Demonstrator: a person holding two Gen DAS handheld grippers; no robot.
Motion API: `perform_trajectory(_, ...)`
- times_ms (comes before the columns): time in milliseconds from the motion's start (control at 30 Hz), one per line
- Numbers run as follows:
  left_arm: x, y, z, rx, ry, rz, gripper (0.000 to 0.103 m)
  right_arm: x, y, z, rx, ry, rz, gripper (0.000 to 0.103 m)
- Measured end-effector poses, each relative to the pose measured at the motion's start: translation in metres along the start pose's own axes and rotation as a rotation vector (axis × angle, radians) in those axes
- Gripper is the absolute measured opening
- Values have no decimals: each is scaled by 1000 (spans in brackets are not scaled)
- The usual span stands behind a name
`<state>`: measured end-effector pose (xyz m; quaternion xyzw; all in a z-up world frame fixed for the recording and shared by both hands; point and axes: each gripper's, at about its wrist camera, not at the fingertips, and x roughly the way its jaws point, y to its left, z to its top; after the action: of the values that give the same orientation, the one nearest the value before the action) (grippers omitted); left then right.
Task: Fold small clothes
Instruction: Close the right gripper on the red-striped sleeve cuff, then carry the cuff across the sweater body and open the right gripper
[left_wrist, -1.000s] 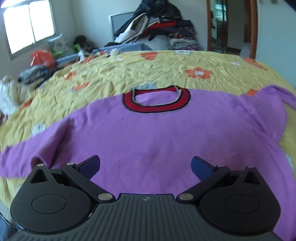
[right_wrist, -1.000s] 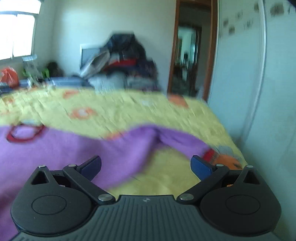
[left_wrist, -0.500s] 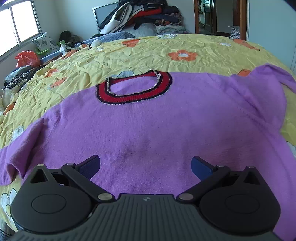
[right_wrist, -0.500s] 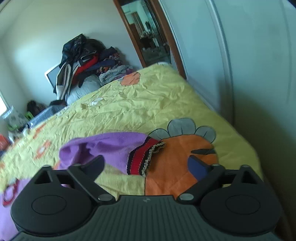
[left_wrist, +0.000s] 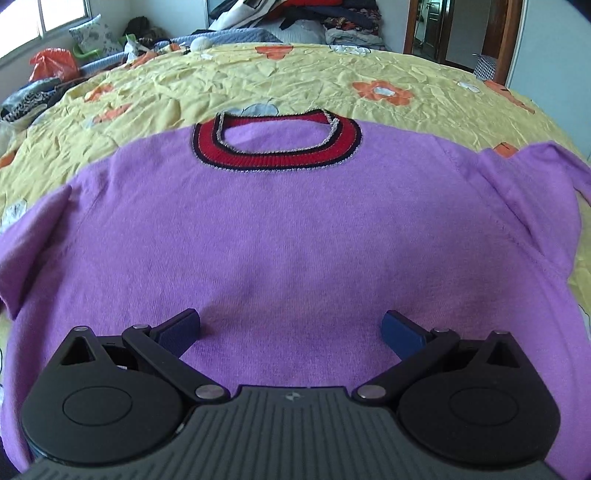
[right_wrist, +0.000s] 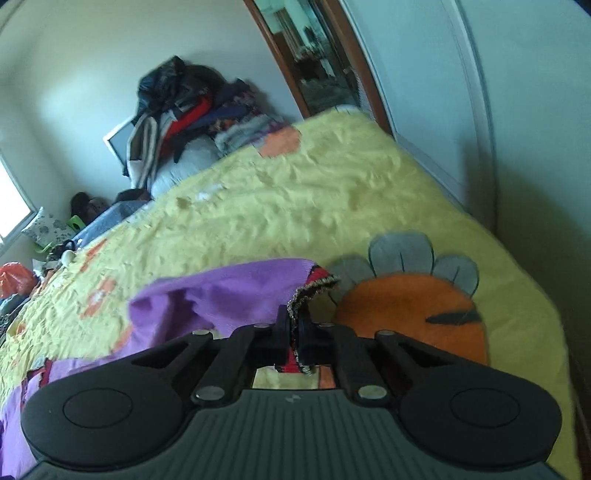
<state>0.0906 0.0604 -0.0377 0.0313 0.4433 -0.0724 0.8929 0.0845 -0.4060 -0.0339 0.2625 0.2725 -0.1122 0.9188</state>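
In the left wrist view, our left gripper (left_wrist: 291, 326) hovers with fingers wide apart over the purple sweater (left_wrist: 288, 236), spread flat mid-bed (left_wrist: 258, 77). In the right wrist view, our right gripper (right_wrist: 293, 341) is clamped on the sleeve cuff (right_wrist: 314, 288) near the bed's right edge; we should carry it low across the chest.

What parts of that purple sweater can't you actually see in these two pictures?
- Bottom hem of the purple sweater: left wrist view, covered by the left tongs.
- Left sleeve end: cut off by that view's edge.
- Striped cuff: right wrist view, partly inside the shut right tongs, slightly blurred.
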Motion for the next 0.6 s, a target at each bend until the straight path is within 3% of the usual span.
perform_trajectory(267,-9,4,-9,24,-10,5,103,-90,19,48,-169,-86,-9,3)
perform_trajectory(467,-18,5,-18,54,-19,9,103,-149,6,74,-248,-125,-109,3)
perform_trajectory(600,-26,5,-24,80,-24,5,103,-167,-18,78,-253,-113,-186,3)
